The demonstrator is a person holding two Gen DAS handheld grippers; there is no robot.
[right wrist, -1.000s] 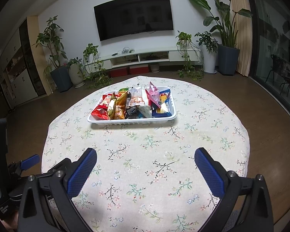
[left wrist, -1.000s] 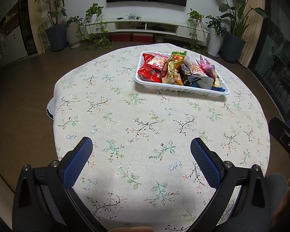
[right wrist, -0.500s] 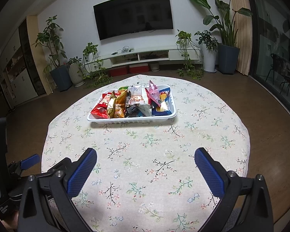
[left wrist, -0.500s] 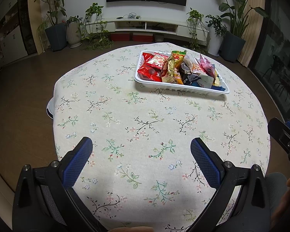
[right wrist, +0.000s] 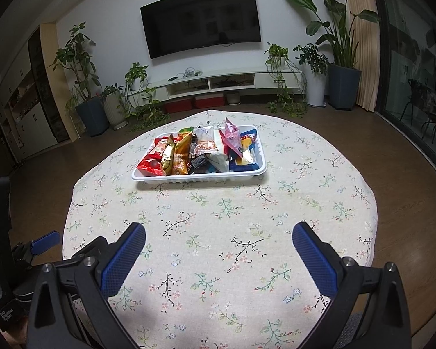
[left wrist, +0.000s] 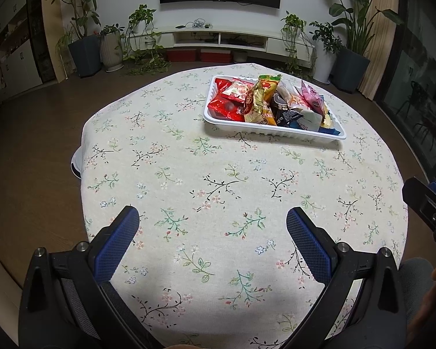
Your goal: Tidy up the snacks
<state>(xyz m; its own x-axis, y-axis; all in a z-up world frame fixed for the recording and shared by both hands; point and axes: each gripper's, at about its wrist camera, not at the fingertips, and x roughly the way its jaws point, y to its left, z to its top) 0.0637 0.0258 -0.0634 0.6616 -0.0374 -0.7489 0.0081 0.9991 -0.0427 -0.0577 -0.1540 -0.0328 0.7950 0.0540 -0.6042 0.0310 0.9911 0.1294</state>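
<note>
Both tongs (left wrist: 212, 221) (right wrist: 218, 237) wide, empty, w/ snack tray (right wrist: 199, 176) well apart on desk (right wrist: 218, 218); next: reach fwd.

Legible text: none. Snack packets (right wrist: 200, 154) in the white tray (right wrist: 200, 176): printing too small and blurred to read. Black device (right wrist: 3, 311), lower left of the right wrist view: small white lettering, illegible.

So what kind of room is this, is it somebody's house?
It looks like a living room in a home. A big television hangs on the wall above a low white media shelf, potted plants stand around, and a round table wears a flowery cloth.
</note>
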